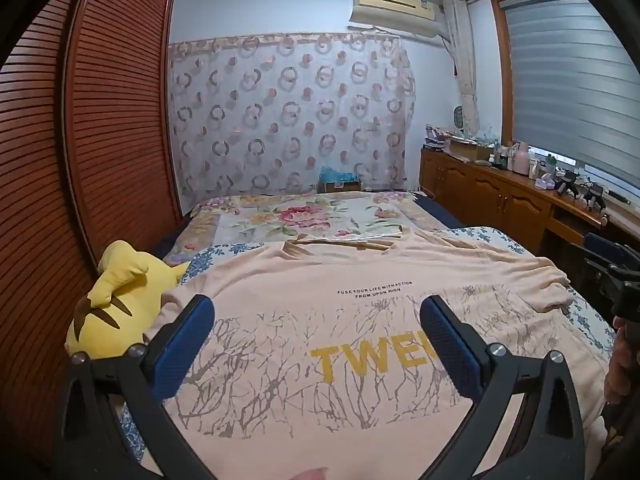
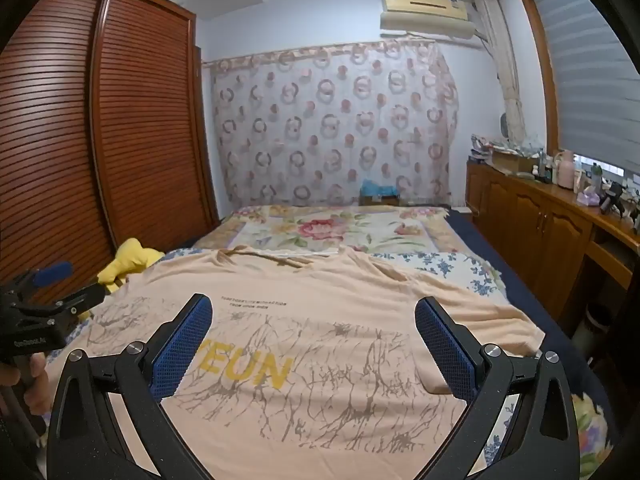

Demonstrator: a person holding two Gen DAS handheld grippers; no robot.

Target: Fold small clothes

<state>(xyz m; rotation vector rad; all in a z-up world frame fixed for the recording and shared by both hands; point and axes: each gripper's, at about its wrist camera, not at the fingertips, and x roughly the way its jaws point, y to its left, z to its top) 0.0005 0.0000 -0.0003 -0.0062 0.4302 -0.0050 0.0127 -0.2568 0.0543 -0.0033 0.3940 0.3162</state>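
A peach T-shirt (image 1: 320,332) with yellow letters and a grey branch print lies spread flat on the bed, collar toward the far end; it fills the right wrist view too, T-shirt (image 2: 320,320). My left gripper (image 1: 316,320) hovers above its left half, jaws wide open with nothing between the blue pads. Over the shirt's right half my right gripper (image 2: 314,320) is likewise open and empty. Each gripper shows at the edge of the other's view: the right gripper (image 1: 612,280) and the left gripper (image 2: 44,296), each held by a hand.
A yellow plush toy (image 1: 116,300) lies at the shirt's left sleeve beside the slatted wardrobe (image 1: 80,160). A floral bedspread (image 1: 304,216) covers the far bed. A wooden sideboard (image 1: 500,192) with bottles and clutter runs along the right under the window.
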